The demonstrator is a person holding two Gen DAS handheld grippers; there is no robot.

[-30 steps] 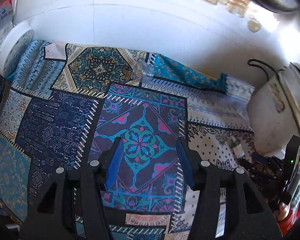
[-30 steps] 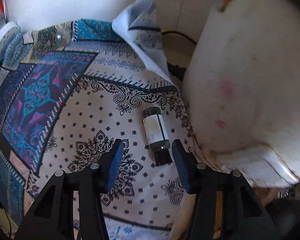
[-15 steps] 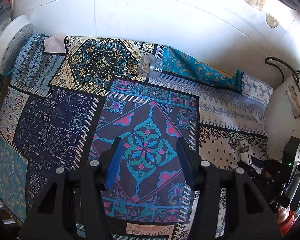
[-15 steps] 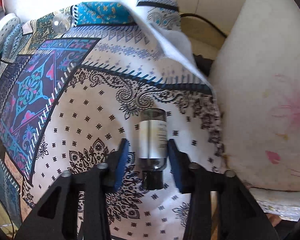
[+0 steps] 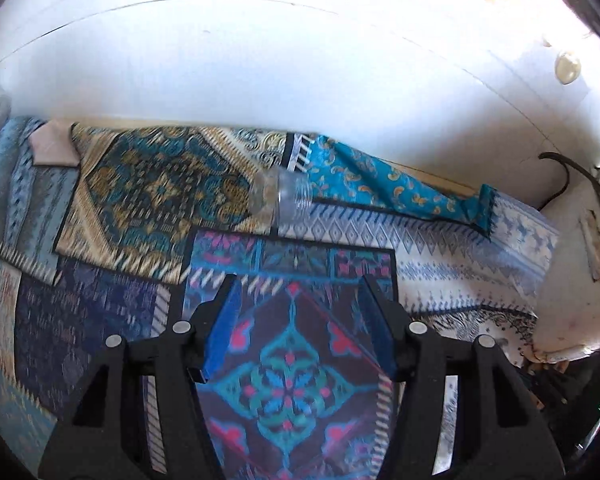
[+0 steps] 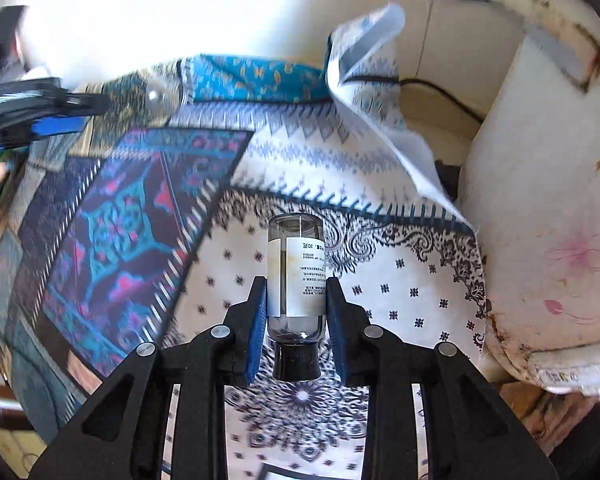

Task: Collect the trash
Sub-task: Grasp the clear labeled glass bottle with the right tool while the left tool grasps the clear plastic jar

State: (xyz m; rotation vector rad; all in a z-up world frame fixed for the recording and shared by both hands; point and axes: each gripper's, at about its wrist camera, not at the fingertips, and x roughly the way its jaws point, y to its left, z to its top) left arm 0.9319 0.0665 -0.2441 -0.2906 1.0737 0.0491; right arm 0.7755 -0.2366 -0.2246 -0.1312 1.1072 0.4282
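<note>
Clamping a small bottle (image 6: 296,276), the right tool (image 6: 296,292) is closed.

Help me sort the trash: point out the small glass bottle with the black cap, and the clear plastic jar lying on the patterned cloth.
Small glass bottle with black cap (image 6: 300,276): right wrist view, on its white label.
Clear plastic jar (image 5: 280,198): left wrist view, on its transparent side wall.

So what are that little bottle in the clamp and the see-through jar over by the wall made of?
The small bottle looks like clear glass, though hard plastic is possible: glossy, see-through walls, a white paper label with print, and a black cap, probably plastic. The right gripper pinches it between blue pads. The clear jar lying on the patterned cloth seems to be thin transparent plastic with a ribbed, threaded neck; blur leaves that uncertain.
</note>
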